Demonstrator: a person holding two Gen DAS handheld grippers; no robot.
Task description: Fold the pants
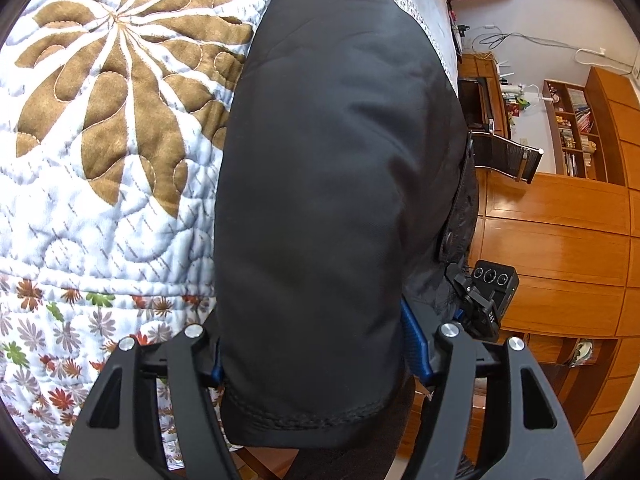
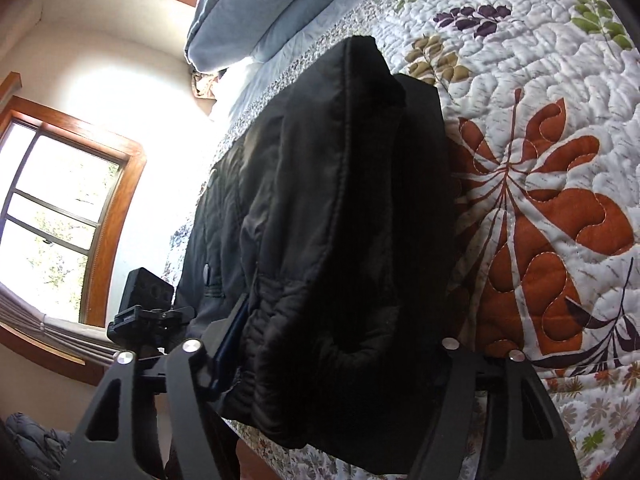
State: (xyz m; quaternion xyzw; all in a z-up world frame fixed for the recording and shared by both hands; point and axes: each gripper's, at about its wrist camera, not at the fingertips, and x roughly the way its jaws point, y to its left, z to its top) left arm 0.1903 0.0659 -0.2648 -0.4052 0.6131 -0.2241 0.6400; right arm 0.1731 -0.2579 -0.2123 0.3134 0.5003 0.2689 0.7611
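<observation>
Right now your left claw (image 1: 316,364) points slanting downward over the near edge of the bed, and the black pants (image 1: 332,184) fill the space between its two fingers, with a hemmed edge hanging just in front of the claw and the cloth running away from it across the quilt (image 1: 112,128). Blue pads (image 1: 416,344) show at both sides of the fabric and sit against it, so this claw reads as clamped on the pants rather than standing apart around them. To the right of that claw, just beyond the cloth, you can see the other tool's black camera block. Your right claw (image 2: 320,360) is tilted downward in much the same way, rolled a little so the bed runs up and to the right of it. A thick, bunched part of the pants (image 2: 336,240) with a gathered band lies between its fingers and drapes below them. The blue pad on its left finger (image 2: 232,340) touches the cloth, but the right finger's pad is hidden behind the dark folds, so you cannot tell whether this claw has a grip or merely brackets the fabric. Beyond it the pants stretch up the floral quilt (image 2: 540,160) toward the blue pillows (image 2: 248,12).
</observation>
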